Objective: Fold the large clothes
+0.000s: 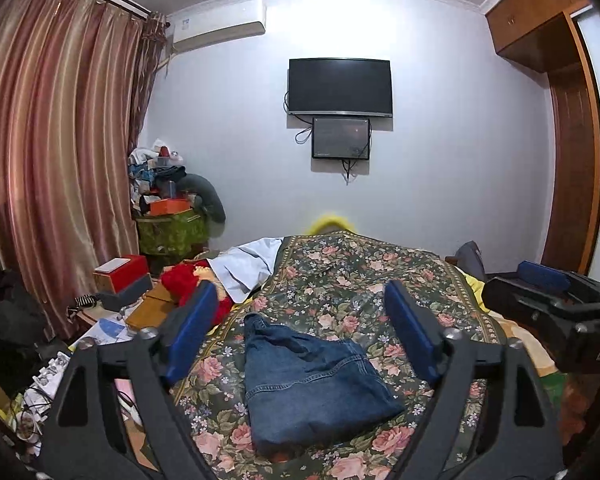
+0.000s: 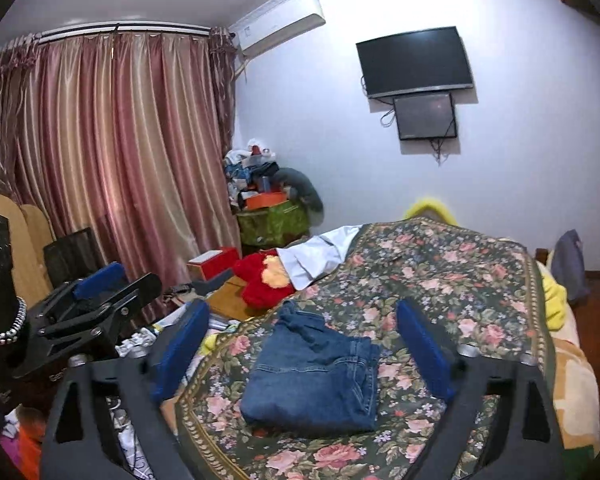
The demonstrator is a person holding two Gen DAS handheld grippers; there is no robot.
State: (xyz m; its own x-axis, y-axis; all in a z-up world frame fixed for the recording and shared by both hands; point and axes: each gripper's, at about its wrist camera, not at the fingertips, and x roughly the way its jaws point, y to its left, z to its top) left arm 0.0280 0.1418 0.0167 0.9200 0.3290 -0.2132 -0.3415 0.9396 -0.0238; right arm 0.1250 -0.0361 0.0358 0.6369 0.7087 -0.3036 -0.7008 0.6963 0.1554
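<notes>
Folded blue jeans lie in a compact bundle on the floral bedspread; they also show in the right wrist view. My left gripper is open and empty, held above and behind the jeans, its blue pads to either side. My right gripper is open and empty too, also raised over the jeans. The right gripper shows at the right edge of the left wrist view. The left gripper shows at the left of the right wrist view.
The floral bedspread covers the bed. A pale blue garment and a red plush toy lie at its far left edge. Boxes and clutter stand left of the bed by the curtain. A wardrobe stands right.
</notes>
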